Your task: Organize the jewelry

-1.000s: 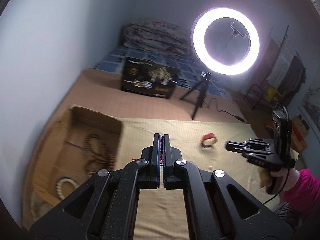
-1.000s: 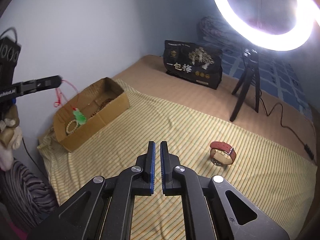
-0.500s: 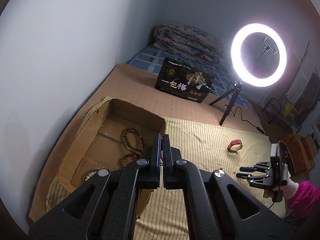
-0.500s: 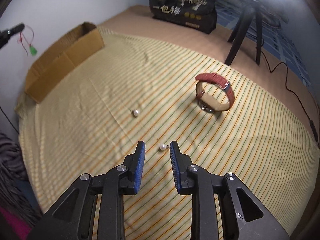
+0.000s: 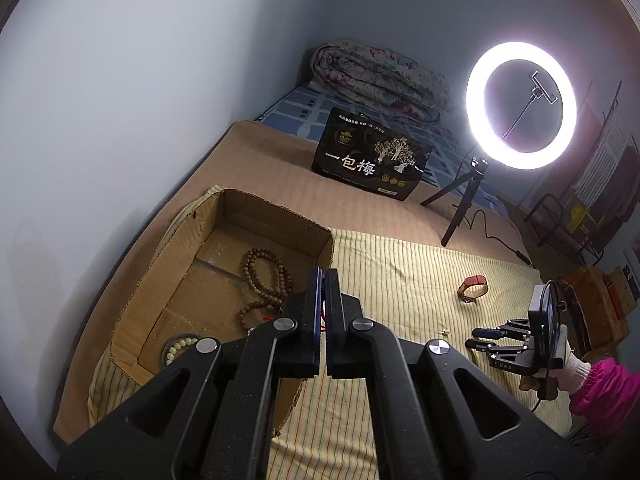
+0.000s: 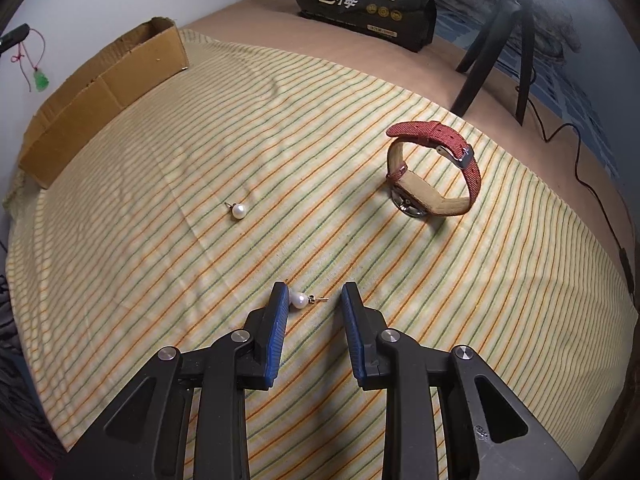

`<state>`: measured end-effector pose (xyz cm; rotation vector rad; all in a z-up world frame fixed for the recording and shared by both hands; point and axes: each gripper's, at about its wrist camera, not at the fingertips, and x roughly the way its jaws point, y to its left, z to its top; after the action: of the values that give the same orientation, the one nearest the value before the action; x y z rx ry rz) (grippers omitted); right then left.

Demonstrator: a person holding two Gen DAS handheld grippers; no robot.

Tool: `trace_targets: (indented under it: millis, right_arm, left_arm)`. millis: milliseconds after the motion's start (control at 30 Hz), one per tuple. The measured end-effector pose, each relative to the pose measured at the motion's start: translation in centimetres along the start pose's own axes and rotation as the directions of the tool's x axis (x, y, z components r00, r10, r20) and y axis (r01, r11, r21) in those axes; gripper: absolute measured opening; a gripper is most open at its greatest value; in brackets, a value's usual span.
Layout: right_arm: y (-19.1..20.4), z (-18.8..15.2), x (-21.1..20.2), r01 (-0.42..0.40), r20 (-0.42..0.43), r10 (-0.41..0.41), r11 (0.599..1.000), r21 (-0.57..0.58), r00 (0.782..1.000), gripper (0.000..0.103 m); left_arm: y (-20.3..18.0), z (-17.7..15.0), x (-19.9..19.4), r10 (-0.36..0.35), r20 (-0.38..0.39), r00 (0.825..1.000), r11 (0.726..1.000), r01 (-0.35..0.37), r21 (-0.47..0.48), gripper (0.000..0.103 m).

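- Nearest the right wrist camera, the right gripper (image 6: 312, 300) hangs low over the striped cloth (image 6: 460, 280), its jaws parted a modest way and closed on nothing.
- Between those jaws lies a pearl earring (image 6: 299, 300), its pearl just beside the left blue pad and its post pointing toward the right one; neither pad presses on it.
- Further out on the cloth, up and to the left, a second pearl earring (image 6: 239, 211) lies alone, well apart from the first.
- To the right of that, a red-strapped watch (image 6: 434, 172) stands on its edge with the buckle uppermost.
- Beyond, along the cloth's left edge, sits a cardboard box (image 6: 100, 92).
- At the far left edge of this view a green pendant (image 6: 41, 80) dangles on a red cord (image 6: 28, 50) from a dark fingertip.
- In the left wrist view, the left gripper (image 5: 323, 276) is held over the box, jaws pressed together with a strand of that red cord caught between the pads.
- Inside the box lie a brown bead necklace (image 5: 264, 276) and a pale bead bracelet (image 5: 178, 348).
- Farthest back stand a black snack bag (image 5: 370, 160) and a lit ring light (image 5: 520, 104) on a tripod.
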<state>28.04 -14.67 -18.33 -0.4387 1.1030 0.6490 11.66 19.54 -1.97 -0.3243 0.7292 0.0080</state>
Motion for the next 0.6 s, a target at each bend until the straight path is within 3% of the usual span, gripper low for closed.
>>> trace_targets:
  millis: [67, 300, 600]
  right_arm:
    - [0.0, 0.0, 0.1, -0.011, 0.002, 0.011, 1.000, -0.002, 1.000, 0.016]
    - [0.3, 0.0, -0.5, 0.001, 0.020, 0.000, 1.000, -0.006, 1.000, 0.016]
    - [2.8, 2.8, -4.1, -0.045, 0.134, 0.047, 0.999, -0.016, 0.990, 0.016]
  left_arm:
    - [0.0, 0.0, 0.1, -0.001, -0.001, 1.000, 1.000, 0.001, 0.001, 0.000]
    - [0.2, 0.0, -0.1, -0.006, 0.010, 1.000, 1.000, 0.006, -0.011, 0.000]
    - [1.7, 0.3, -0.5, 0.007, 0.027, 1.000, 0.999, -0.006, -0.038, 0.000]
